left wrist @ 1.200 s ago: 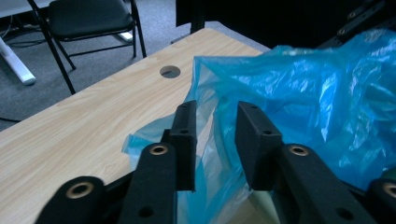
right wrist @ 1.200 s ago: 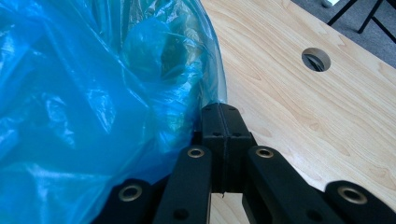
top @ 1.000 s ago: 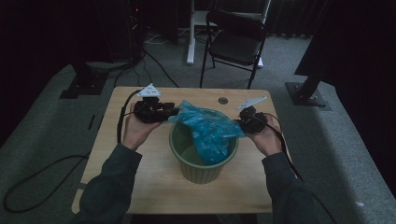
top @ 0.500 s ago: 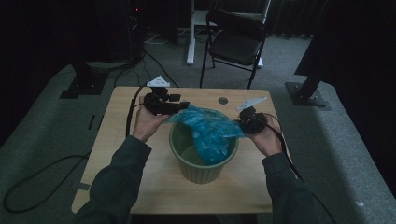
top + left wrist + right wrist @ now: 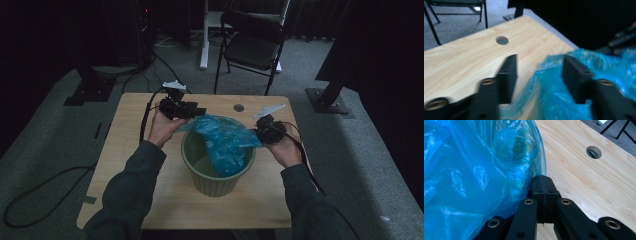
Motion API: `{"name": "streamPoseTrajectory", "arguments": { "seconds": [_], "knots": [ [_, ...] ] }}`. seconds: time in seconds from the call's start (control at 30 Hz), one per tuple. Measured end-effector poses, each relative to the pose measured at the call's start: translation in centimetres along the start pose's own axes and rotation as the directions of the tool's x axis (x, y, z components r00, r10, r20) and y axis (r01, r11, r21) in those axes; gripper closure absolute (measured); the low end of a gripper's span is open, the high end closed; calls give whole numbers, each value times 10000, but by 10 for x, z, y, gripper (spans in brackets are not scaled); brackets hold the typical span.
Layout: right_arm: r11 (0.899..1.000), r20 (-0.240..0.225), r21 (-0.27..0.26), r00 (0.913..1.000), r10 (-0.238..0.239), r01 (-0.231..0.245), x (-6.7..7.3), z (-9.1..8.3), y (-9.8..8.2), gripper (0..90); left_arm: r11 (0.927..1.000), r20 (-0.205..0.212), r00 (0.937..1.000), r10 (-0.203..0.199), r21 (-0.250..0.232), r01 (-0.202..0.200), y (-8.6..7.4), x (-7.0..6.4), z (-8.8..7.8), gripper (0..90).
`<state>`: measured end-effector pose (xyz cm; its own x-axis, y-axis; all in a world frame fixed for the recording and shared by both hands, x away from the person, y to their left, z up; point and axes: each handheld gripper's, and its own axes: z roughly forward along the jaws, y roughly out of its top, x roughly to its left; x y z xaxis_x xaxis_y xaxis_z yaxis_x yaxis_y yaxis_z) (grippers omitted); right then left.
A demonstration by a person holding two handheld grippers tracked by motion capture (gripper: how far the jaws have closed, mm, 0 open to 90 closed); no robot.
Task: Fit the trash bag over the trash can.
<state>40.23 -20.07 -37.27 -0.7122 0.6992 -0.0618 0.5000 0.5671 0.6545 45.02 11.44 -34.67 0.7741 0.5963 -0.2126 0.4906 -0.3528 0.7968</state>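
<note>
Grey carpet is surrounding a wooden table (image 5: 150, 200), with a black chair (image 5: 252, 47) standing at the upper centre of the high view and a round hole (image 5: 239, 107) showing in the tabletop near its far edge. A green pot (image 5: 215, 177) is sitting at the middle of the table, and a blue bag (image 5: 225, 140) is being draped over its upper rim and down into it.

At the upper left of the pot, the left gripper (image 5: 192, 111) is being held at the bag's edge. In the left gripper view its jaws are seen standing apart (they have just been closing), with a fold of the bag (image 5: 564, 85) lying between them and against the right jaw; whether the pads are pressing on it cannot be told through the blur.

At the right of the pot, the right gripper (image 5: 262, 132) is being held at the bag's other edge. In the right gripper view its jaws (image 5: 543, 192) are seen pressed together, with the bag's (image 5: 474, 170) hem being pinched at their left side.
</note>
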Motion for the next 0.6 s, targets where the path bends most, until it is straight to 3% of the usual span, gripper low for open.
{"name": "streamPoseTrajectory", "arguments": {
  "seconds": [0.03, 0.1, 0.17, 0.27, 0.6],
  "knots": [
    [10000, -4, -4, 10000, 17, -17, 0, 0, 0, 900, 9998, 28, 9998, 177, 66, -177, -1, -4, -1, 702],
    [10000, 13, -29, 10000, -1, 1, 0, 0, 0, 900, 9988, -153, 9988, 463, 149, -461, -3, -12, -4, 787],
    [10000, 16, -23, 10000, -2, 2, 0, 0, -1, 900, 9987, -44, 9987, 504, 129, -503, -4, -15, -6, 854],
    [10000, 18, -14, 10000, 25, -25, 1, -1, -1, 900, 9952, -114, 9956, 934, 304, -931, -15, -27, -11, 891],
    [10000, 50, -47, 10000, 57, -56, 2, -2, -3, 900, 9921, -56, 9922, 1247, -87, -1248, -49, -47, -38, 900]
  ]
}}
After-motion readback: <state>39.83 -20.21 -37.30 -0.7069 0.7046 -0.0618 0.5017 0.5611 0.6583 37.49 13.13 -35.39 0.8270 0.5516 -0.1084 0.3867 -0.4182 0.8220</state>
